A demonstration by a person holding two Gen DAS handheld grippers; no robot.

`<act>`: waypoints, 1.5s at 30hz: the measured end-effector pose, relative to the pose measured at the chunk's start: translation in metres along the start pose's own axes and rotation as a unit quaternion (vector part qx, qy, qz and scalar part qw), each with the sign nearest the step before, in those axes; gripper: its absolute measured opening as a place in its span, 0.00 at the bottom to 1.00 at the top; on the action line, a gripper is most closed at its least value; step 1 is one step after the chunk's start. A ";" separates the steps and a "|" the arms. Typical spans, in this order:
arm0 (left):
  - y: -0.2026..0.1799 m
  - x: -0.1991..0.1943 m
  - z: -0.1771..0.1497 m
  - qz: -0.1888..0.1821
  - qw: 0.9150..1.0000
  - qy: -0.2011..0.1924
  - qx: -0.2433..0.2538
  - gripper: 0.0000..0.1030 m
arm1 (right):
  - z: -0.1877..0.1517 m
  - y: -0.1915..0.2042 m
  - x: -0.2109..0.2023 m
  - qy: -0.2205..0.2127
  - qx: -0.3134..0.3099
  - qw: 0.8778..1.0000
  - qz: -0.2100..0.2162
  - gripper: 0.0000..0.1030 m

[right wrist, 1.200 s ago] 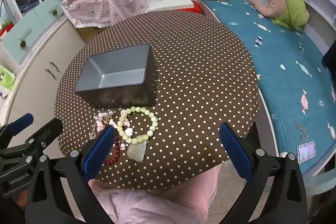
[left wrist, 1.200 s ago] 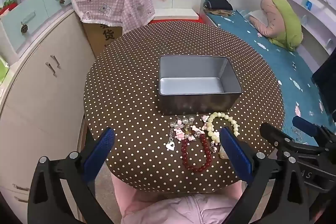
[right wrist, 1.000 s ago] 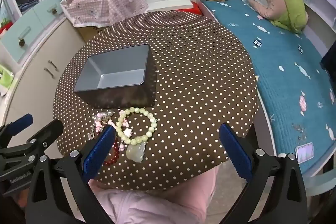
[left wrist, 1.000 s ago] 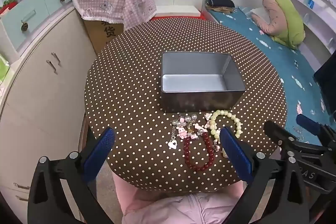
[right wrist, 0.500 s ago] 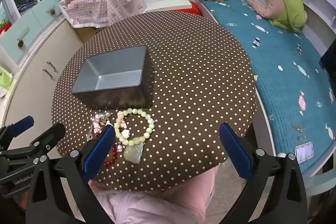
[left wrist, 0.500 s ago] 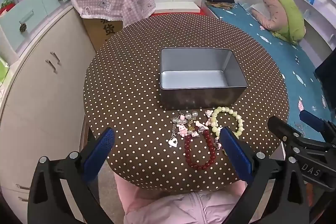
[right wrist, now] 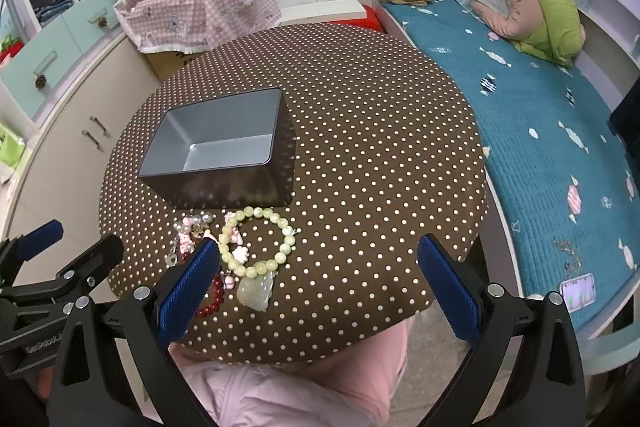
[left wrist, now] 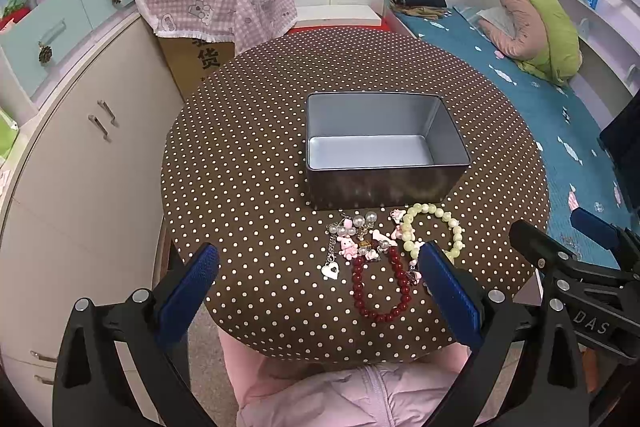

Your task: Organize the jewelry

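An empty grey metal tin stands on the round brown polka-dot table; it also shows in the right wrist view. In front of it lie a red bead bracelet, a pale green bead bracelet with a jade pendant, and a pink charm chain with a heart. My left gripper is open and empty, held above the near table edge. My right gripper is open and empty, just right of the jewelry.
Cream cabinets stand to the left. A box under pink checked cloth sits behind the table. A bed with a teal cover runs along the right. My pink-clothed lap is below the table edge.
Both grippers have drifted slightly, so the table and tin sit a little differently in view. The jewelry has not moved. Both grippers stay open.
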State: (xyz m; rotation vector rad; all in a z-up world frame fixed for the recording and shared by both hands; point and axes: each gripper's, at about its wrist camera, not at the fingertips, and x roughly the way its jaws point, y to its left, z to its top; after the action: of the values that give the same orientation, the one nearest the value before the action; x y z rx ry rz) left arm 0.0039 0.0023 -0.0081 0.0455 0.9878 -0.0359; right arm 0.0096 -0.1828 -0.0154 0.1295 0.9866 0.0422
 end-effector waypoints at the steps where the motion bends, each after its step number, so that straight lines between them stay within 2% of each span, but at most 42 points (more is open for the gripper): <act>1: 0.000 -0.001 0.000 -0.001 1.000 -0.001 0.000 0.93 | 0.000 -0.001 0.000 0.000 0.000 1.000 0.001 0.93; 18: 0.001 -0.010 0.002 0.008 1.000 -0.005 0.000 0.93 | 0.000 0.006 0.002 0.002 -0.006 1.000 0.005 0.93; 45: -0.002 -0.005 0.001 -0.008 1.000 -0.002 0.000 0.93 | -0.003 0.004 0.005 0.004 -0.006 1.000 -0.003 0.93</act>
State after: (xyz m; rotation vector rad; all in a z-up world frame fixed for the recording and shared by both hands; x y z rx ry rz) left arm 0.0019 0.0003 -0.0034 0.0384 0.9845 -0.0505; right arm 0.0102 -0.1784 -0.0206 0.1157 0.9937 0.0424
